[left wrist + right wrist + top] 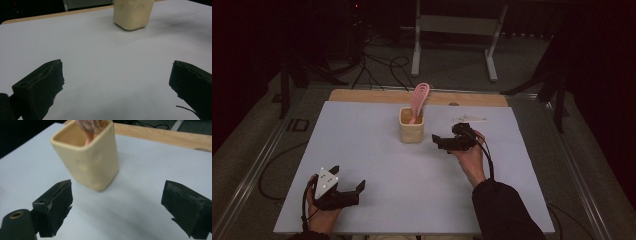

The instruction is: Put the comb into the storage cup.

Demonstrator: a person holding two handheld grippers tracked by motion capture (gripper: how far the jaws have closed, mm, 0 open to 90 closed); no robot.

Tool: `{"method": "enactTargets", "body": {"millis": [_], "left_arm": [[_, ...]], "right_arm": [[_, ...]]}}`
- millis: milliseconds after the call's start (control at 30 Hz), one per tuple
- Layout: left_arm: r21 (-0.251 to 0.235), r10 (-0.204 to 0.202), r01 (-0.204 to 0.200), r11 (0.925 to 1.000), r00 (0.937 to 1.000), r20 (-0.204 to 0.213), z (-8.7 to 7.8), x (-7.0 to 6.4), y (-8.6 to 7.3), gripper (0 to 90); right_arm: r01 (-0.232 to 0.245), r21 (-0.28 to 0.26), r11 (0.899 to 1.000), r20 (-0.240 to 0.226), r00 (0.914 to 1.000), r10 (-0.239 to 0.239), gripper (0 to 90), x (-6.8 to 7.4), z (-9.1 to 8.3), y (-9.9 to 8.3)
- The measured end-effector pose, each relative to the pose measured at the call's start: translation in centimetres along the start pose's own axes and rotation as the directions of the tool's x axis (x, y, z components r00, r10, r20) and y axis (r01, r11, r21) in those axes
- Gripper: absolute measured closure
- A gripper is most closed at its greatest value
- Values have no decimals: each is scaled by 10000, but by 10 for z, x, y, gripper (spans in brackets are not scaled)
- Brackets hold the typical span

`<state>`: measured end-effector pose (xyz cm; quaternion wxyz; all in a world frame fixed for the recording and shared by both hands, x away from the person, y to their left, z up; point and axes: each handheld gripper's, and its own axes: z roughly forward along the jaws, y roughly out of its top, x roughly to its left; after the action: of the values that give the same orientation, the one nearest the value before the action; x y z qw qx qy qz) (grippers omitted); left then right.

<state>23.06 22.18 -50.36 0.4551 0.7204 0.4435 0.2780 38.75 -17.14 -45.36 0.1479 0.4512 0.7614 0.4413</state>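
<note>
A cream square cup (412, 126) stands upright at the middle back of the white table sheet (377, 160), with a pink slotted utensil (419, 96) leaning out of it. My right gripper (447, 134) is open just right of the cup, pointing at it, with nothing between the jaws. In the right gripper view the cup (90, 162) is close ahead, left of centre, holding the pink utensil (91, 125); my gripper (117, 192) is open here too. My left gripper (347, 179) rests open near the front left edge. The left gripper view shows the cup (132, 13) far ahead of the open gripper (116, 72).
A small clear flat item (469, 118) lies on the sheet behind my right hand. A wooden strip (377, 96) runs along the table's back edge. Cables (382, 65) and a white stand frame (452, 30) are on the floor beyond.
</note>
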Motion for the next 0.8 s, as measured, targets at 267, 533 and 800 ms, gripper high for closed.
{"method": "enactTargets", "body": {"millis": [267,533,800], "left_arm": [[12,6,-6,10000,10000,-6,0,-1,0,2],[18,6,-6,10000,10000,-17,0,-1,0,2],[11,24,-24,10000,10000,-23,0,-2,0,2]], "right_arm": [[562,59,9984,-256,9981,-560,95,1,-23,-19],[1118,-151,9936,-128,9936,-1120,96,5,-48,-39],[1461,-230,9890,-5,9893,-1461,96,8,-65,-52]]}}
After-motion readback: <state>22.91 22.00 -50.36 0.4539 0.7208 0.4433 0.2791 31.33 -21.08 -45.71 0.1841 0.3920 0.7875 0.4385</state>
